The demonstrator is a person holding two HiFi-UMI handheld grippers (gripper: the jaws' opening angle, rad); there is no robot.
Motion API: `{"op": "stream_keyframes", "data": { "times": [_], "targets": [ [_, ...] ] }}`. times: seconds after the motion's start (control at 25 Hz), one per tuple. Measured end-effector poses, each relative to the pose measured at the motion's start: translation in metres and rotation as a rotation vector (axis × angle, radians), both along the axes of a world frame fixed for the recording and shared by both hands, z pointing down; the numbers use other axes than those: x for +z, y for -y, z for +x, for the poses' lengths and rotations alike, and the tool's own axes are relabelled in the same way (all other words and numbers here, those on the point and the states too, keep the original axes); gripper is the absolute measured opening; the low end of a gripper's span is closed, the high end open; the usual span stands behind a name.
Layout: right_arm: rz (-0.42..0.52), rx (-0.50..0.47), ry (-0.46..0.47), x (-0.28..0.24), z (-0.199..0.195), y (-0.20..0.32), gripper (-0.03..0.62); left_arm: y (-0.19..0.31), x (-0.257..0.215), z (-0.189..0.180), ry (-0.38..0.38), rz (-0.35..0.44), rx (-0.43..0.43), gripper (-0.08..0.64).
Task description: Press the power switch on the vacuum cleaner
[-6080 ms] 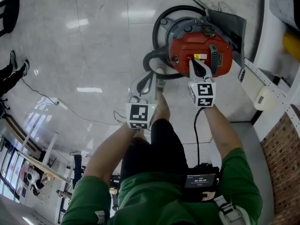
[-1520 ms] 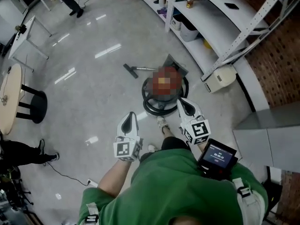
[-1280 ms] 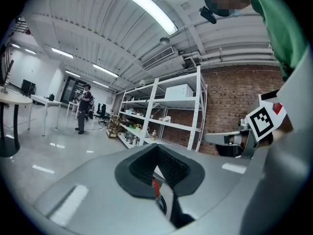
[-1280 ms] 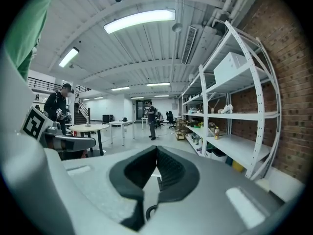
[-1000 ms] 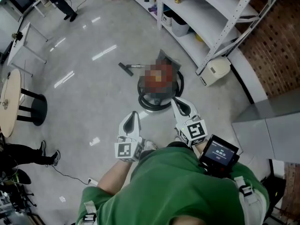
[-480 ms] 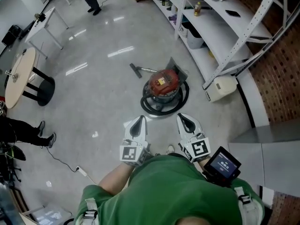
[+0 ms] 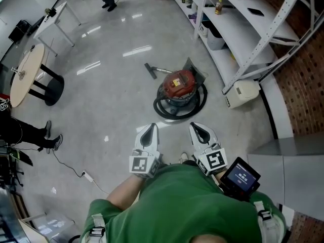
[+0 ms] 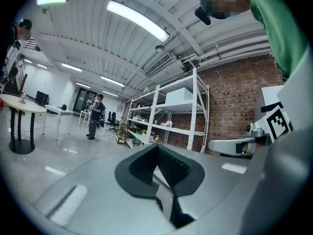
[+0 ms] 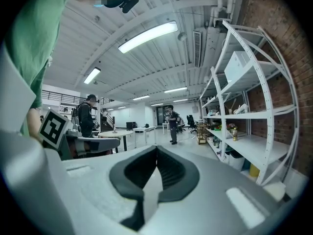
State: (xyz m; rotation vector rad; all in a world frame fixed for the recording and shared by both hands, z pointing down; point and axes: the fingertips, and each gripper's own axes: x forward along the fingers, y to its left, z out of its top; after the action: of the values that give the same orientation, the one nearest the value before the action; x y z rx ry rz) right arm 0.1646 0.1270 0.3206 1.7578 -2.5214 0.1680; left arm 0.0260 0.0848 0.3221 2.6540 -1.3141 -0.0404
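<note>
**Item under inspection:** vacuum cleaner (image 7: 179,83), red drum type, upright on the floor (image 7: 101,100). Black hose (image 7: 167,113) coiled around its base. Floor nozzle (image 7: 150,70) lies just beyond the vac, on its far-left side. Shelving rack (image 7: 243,29) stands to the vac's right, w/ a white box unit (image 7: 243,92) btwn rack foot and vac.

**Grippers:** left gripper (image 7: 150,131) and right gripper (image 7: 198,130) are both on the near side of the vac, well apart from it and held high, close to the operator's chest. Each gripper view shows the jaws brought together at the tips w/ nothing btwn them. Both views look level across the room; vac absent from both.

**Power switch:** on the drum top by judgement; too small in the head view to locate.

**Key relation:** vac lies ahead of and well below both grippers, approx. btwn their lines but biased toward the right one. Judged: right gripper is the nearer. Drum is round, so no long axis constrains approach; press would come from above, tip first.

**Status:** press not under way. No contact w/ vac.
</note>
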Motion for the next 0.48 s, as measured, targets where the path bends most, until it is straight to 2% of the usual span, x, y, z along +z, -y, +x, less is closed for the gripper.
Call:
{"op": "stream_keyframes", "data": {
  "times": [0.48],
  "targets": [
    [-0.003,-0.047,0.006,0.004,-0.005,-0.01,0.003,-0.017,0.005,-0.006,0.003,-0.009,-0.043,0.008]
  ]
}}
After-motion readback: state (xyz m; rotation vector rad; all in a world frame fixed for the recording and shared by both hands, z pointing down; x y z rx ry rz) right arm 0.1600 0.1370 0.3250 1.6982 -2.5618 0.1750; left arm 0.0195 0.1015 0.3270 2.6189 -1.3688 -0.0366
